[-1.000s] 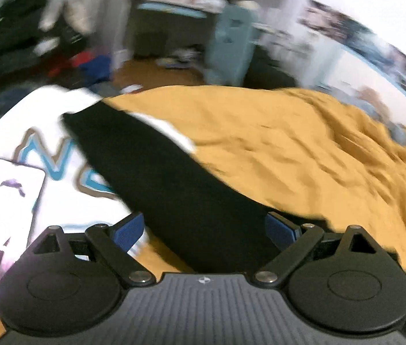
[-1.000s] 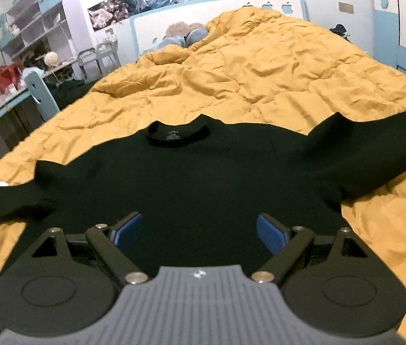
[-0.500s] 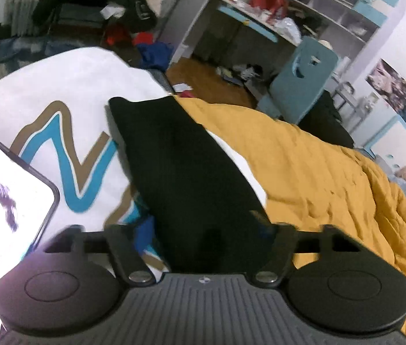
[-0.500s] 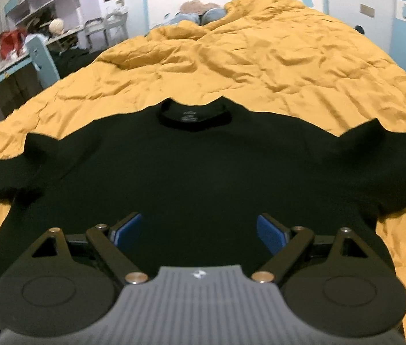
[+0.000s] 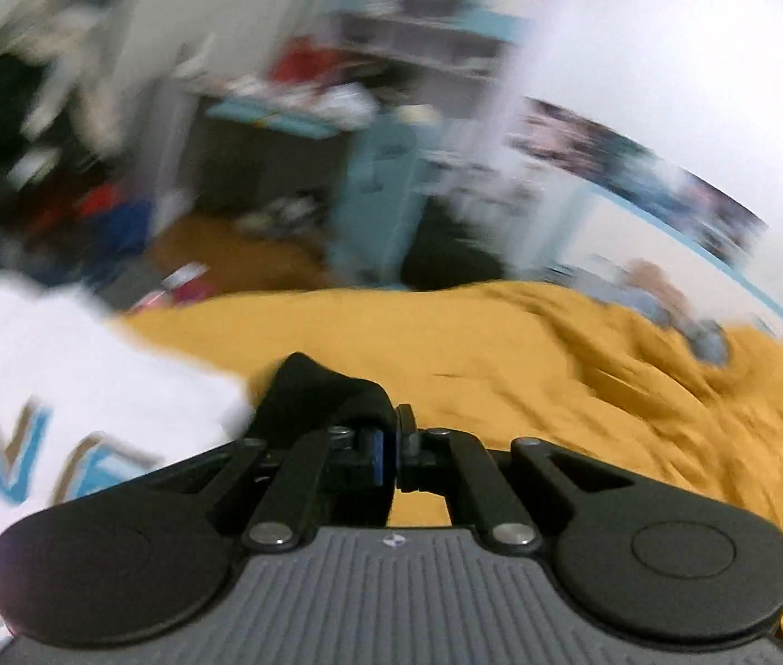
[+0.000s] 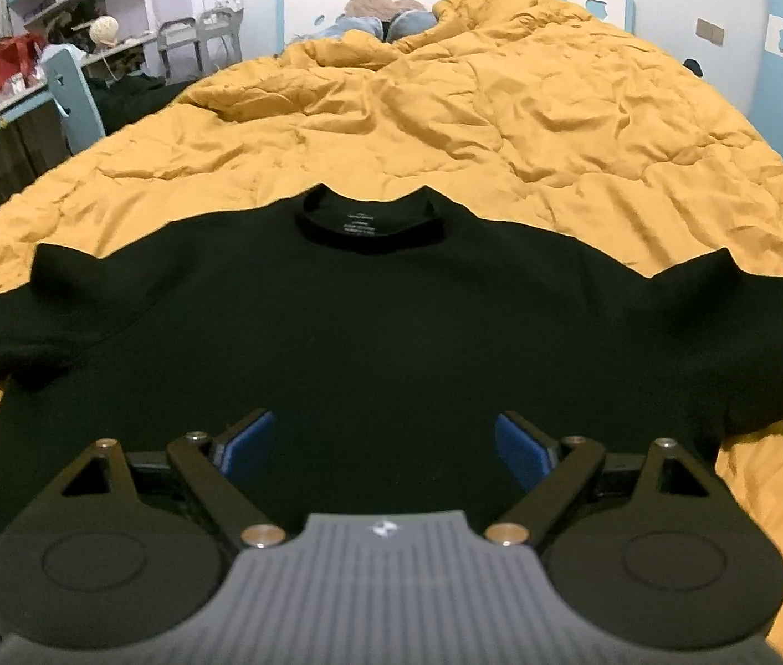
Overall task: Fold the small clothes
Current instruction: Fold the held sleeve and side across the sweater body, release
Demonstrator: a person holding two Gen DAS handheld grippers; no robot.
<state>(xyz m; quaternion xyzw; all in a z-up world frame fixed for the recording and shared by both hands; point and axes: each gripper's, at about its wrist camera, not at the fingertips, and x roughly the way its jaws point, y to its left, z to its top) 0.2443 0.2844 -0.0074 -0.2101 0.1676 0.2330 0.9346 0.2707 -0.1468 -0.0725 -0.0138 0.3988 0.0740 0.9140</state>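
A black long-sleeved knit sweater (image 6: 369, 332) lay flat, front up, on the rumpled mustard-yellow quilted bed cover (image 6: 502, 111), round collar away from the camera, both sleeves spread sideways. The right claw (image 6: 385, 443) hovered low over the hem, blue pads wide apart, holding nothing. The left claw (image 5: 385, 443) was closed tight on the bunched black sleeve cuff (image 5: 319, 393), beside a white printed garment (image 5: 59, 388); that view was motion-blurred.

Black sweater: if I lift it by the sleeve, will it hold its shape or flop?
Probably flop: the sleeve bunches limply where the left hand-held gripper pinches it. The black sweater lies flat, following the yellow quilt, so it looks soft. Its wide body may drag.
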